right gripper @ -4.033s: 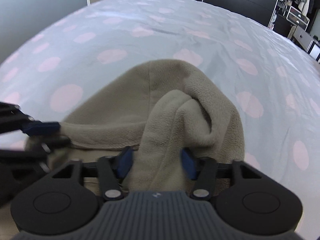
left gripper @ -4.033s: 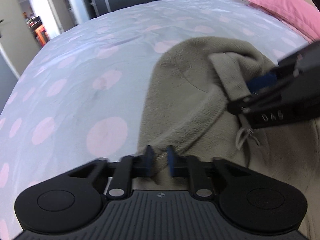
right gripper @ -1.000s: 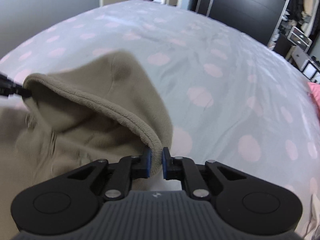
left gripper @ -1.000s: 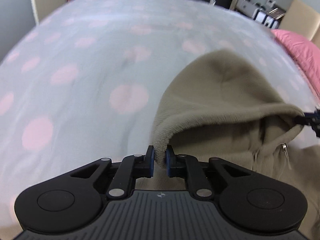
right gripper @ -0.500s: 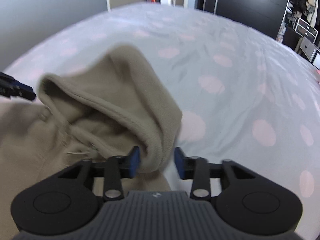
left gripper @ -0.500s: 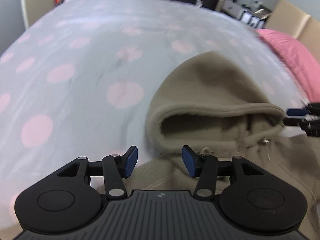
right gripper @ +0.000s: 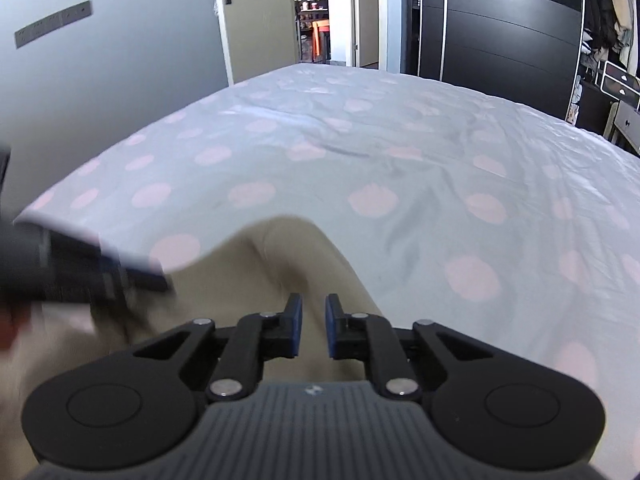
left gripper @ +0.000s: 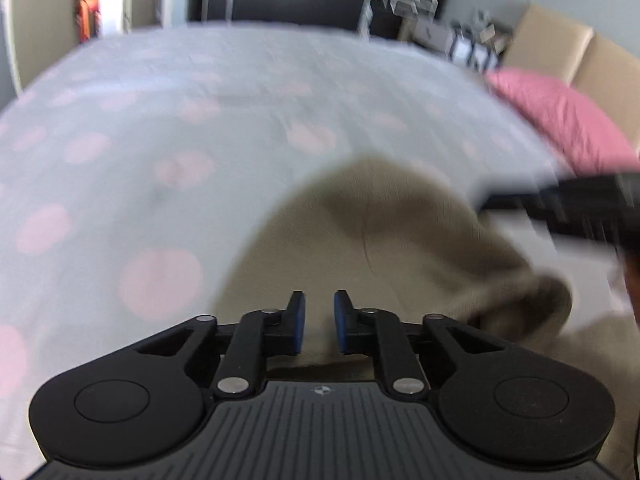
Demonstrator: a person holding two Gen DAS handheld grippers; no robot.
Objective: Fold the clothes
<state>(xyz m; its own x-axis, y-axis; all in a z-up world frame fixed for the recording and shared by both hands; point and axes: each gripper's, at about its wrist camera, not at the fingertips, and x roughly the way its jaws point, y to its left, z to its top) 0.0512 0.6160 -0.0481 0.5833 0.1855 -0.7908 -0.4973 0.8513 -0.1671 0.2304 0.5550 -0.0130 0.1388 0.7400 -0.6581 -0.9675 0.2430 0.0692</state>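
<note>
A beige fleece hoodie [left gripper: 380, 232] lies on the bed with its hood pointing away from me; the picture is blurred by motion. My left gripper [left gripper: 319, 320] is closing, with hood fabric filling the narrow gap between its blue pads. The rolled hood rim [left gripper: 540, 300] sits to its right. In the right wrist view my right gripper [right gripper: 313, 328] is also closing, and the hoodie [right gripper: 280, 248] runs between its pads. Each gripper shows as a dark blur in the other's view: the right gripper [left gripper: 486, 204] at the right, the left gripper [right gripper: 158, 278] at the left.
The bed sheet [right gripper: 440, 160] is grey with pink dots and spreads wide beyond the hood. A pink pillow [left gripper: 560, 120] lies at the far right by a beige headboard [left gripper: 580, 52]. Past the bed stand a dark wardrobe [right gripper: 500, 32] and an open doorway [right gripper: 316, 20].
Half a second ago both grippers stood wide apart off the hood rim. Now both have narrowed onto hood fabric and come closer together, and the hood opening no longer faces me.
</note>
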